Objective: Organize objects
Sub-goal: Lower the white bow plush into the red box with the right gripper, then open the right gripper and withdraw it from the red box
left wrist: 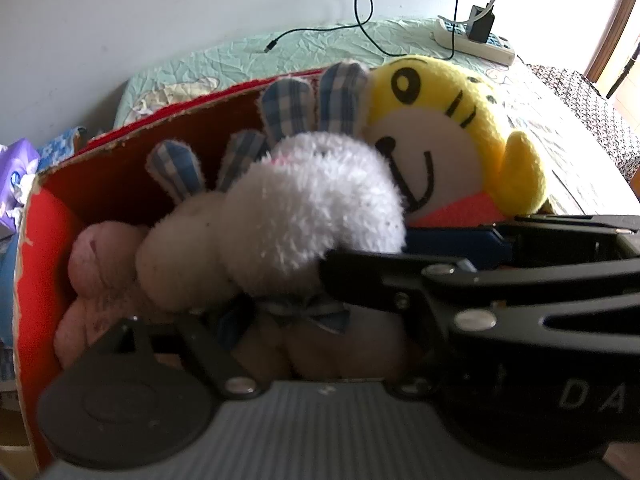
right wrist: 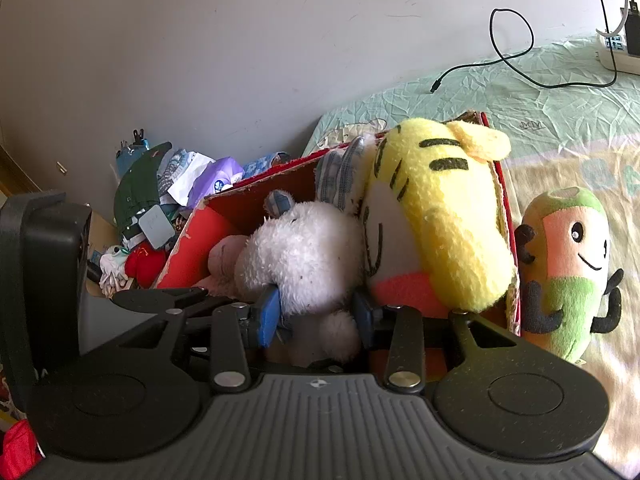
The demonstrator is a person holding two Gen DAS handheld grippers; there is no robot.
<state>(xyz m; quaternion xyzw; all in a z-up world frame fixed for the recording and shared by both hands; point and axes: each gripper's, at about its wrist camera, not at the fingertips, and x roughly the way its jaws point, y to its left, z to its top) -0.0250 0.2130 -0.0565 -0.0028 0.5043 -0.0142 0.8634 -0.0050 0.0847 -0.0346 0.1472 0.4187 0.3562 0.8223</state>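
Note:
A red cardboard box [left wrist: 44, 264] [right wrist: 184, 248] sits on the bed with several plush toys in it. A white fluffy bunny [left wrist: 312, 204] [right wrist: 304, 256] with blue plaid ears lies in the middle. A yellow tiger [left wrist: 440, 120] [right wrist: 448, 216] leans at its right and a pink plush [left wrist: 100, 264] lies at its left. My right gripper [right wrist: 316, 316] is shut on the bunny's lower body, one blue pad [right wrist: 268, 316] on each side. My left gripper [left wrist: 316, 328] reaches down under the bunny's head with its jaws wide. Its right finger is hidden behind the right gripper's black linkage [left wrist: 480, 284].
A green and orange plush [right wrist: 568, 272] stands on the bed sheet [right wrist: 520, 104] just right of the box. A black cable [right wrist: 516, 60] and a power strip [left wrist: 476, 40] lie farther back. Clutter [right wrist: 168, 200] is piled by the wall, left of the box.

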